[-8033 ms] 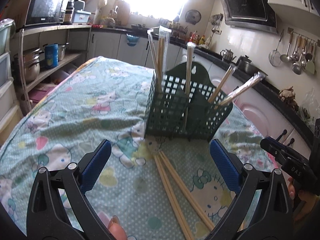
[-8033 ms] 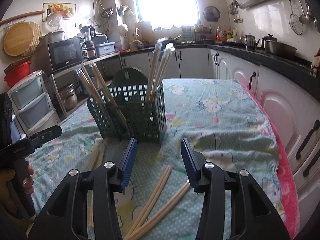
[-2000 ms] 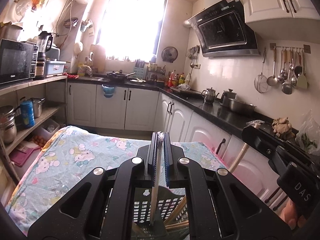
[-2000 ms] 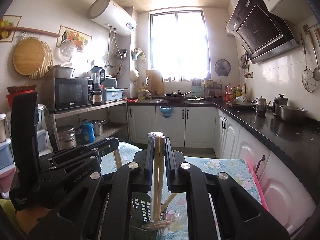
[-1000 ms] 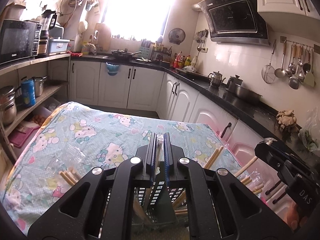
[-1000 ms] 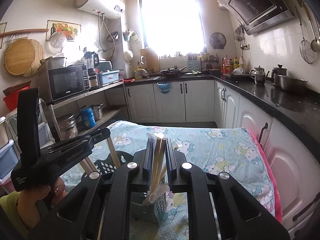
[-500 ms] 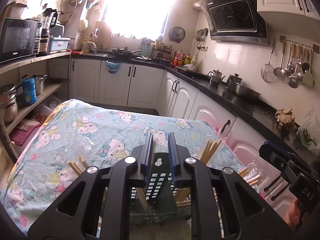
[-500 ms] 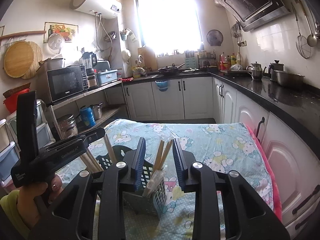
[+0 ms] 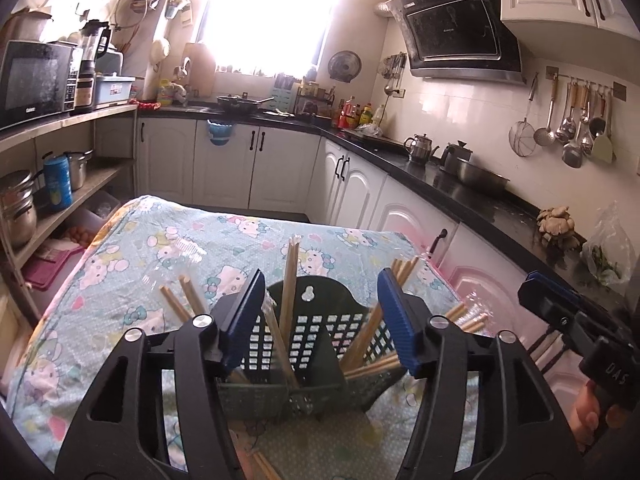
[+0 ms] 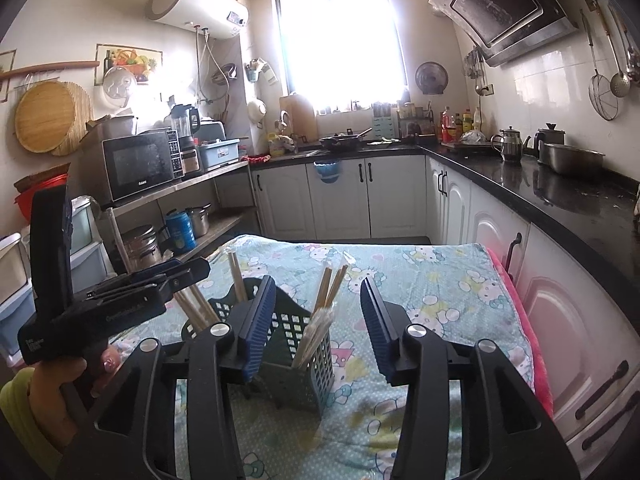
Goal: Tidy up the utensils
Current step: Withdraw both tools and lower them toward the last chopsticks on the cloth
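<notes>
1. The bench (image 9: 132,240), draped in a pale green cartoon-cat print cloth, spreads out ahead of and beneath both hand-held grippers.
2. The dark green perforated plastic utensil basket (image 9: 320,332) stands on it, directly ahead of the left hand-held gripper (image 9: 320,320) and framed between its blue pads; in the right wrist view the basket (image 10: 304,344) sits ahead and slightly left of the right hand-held gripper (image 10: 318,320).
3. The left hand-held gripper is released — its jaws have just been opening, and nothing is pressed between them.
4. The right hand-held gripper is released too, jaws likewise just opening, pads clear of everything.
5. The pale wooden chopsticks (image 9: 289,280) stand tilted inside the basket's compartments, beyond the left pads; others fan out to the right (image 9: 400,272).
6. In the right wrist view, one bundle of chopsticks (image 10: 326,292) leans in the basket's near compartment — between the open pads but untouched.
7. A few loose wooden chopsticks (image 9: 260,464) lie on the cloth just below the left hand-held gripper.
</notes>
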Demonstrator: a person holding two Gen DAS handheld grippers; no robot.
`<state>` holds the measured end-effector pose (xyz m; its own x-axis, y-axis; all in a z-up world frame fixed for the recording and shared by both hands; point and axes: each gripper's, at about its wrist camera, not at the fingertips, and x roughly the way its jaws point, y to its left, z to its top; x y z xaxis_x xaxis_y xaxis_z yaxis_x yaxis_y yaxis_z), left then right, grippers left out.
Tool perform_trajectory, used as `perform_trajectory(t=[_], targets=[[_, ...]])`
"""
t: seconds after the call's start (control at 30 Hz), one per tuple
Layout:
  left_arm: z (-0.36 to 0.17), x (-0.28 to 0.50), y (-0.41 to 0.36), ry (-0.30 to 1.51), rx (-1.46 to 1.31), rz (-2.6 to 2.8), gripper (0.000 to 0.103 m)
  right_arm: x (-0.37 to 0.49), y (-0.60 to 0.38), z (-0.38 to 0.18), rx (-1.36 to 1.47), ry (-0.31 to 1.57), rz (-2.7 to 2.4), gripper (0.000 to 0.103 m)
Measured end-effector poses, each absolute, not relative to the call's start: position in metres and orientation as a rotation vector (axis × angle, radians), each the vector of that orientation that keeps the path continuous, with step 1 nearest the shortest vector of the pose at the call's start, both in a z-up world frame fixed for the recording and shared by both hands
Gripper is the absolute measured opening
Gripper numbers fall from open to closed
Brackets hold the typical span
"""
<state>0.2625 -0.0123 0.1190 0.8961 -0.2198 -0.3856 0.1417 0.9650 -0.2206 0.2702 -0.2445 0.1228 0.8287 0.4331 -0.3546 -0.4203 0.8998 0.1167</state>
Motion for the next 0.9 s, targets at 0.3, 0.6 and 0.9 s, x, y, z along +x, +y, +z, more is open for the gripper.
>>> perform_trajectory(t=[0.3,0.6,0.9], targets=[[0.111,0.235,-0.009,0.442,-0.192,-0.209,0.074,0.255,-0.249,0.106,0.015,0.441,0.448,0.05],[0.087,0.209,-0.012,0.467,-0.177,-0.213,0.088,0.241,-0.252,0.07,0.004,0.529,0.438,0.051],[0.053,0.203,-0.011,0.543,-0.19,-0.186,0.089,0.233,-0.256,0.031,0.001,0.636,0.428,0.055]])
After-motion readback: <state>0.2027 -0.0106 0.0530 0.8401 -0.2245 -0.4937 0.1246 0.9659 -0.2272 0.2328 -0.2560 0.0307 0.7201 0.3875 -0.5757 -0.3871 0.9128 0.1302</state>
